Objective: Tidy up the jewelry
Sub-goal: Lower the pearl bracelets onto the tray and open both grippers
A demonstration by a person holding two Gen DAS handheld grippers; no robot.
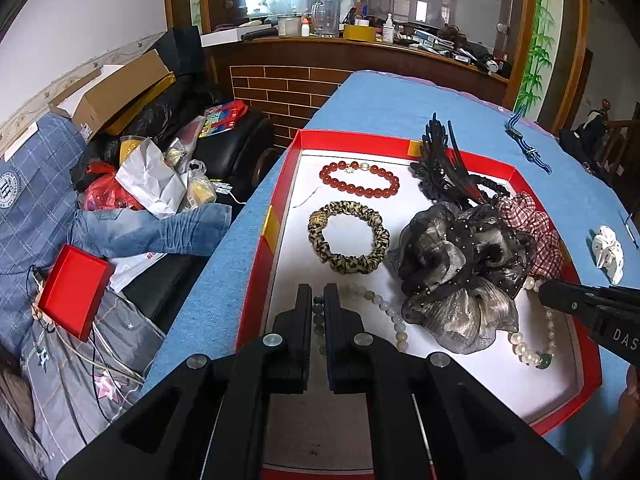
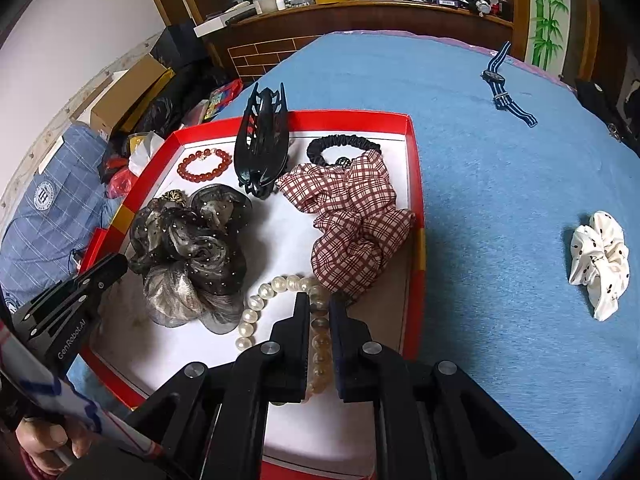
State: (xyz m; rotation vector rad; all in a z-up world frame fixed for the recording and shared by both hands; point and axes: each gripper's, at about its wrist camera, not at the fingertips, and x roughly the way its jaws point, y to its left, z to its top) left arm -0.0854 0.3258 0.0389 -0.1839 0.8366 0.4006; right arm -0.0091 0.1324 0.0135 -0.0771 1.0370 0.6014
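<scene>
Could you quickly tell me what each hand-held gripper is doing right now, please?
Left hand-held gripper: closed on the grey bead necklace.
Right hand-held gripper: closed on the pearl necklace.

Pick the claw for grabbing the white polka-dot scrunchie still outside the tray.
Right. The white polka-dot scrunchie lies on the blue cloth beyond the red tray's right wall, on the right claw's side. The left claw sits by the tray's far-left side.

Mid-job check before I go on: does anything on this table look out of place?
Two pieces lie outside the red tray, loose on the blue cloth: the white dotted scrunchie to its right and the striped-strap watch farther back. Inside, the plaid scrunchie slumps over the tray's right edge.
</scene>
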